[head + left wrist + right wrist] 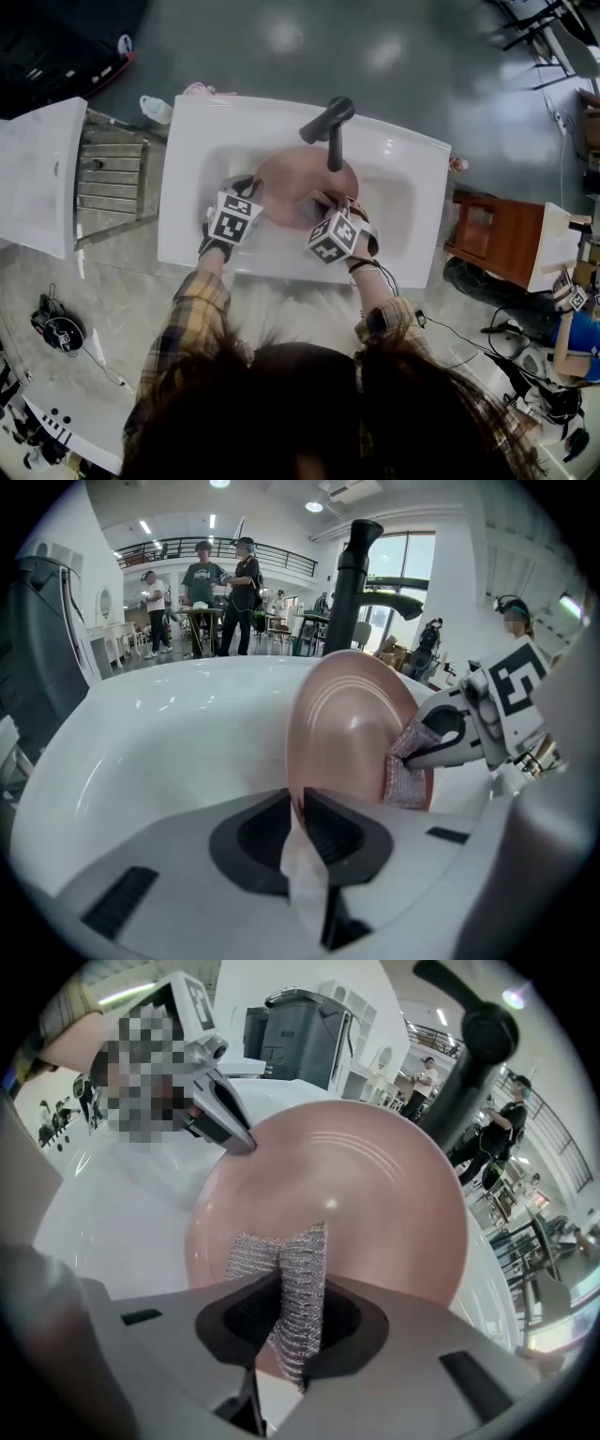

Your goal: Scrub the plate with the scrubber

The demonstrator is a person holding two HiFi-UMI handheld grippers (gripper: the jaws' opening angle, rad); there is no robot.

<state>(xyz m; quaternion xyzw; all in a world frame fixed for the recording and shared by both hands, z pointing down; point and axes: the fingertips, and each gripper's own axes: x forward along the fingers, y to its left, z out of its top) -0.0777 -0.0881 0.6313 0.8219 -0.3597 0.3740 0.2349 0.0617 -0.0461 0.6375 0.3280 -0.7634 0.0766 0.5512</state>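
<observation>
A pink plate (291,173) stands tilted in the white sink basin (403,202), under the black faucet (330,122). My left gripper (247,190) is shut on the plate's left rim; in the left gripper view the plate (352,724) rises edge-on from between the jaws of the left gripper (297,794). My right gripper (324,204) is shut on a silvery mesh scrubber (281,1255), which lies against the lower part of the plate's face (356,1194). The left gripper view shows the scrubber (406,778) pressed on the plate by the right gripper (441,747). In the right gripper view the left gripper (225,1119) bites the rim.
The faucet's spout (469,1063) overhangs the plate's far side. A slatted drying rack (111,176) lies left of the sink beside a white counter (37,169). A plastic bottle (156,109) stands behind the sink, a wooden stool (495,232) to the right. Several people (220,592) stand far off.
</observation>
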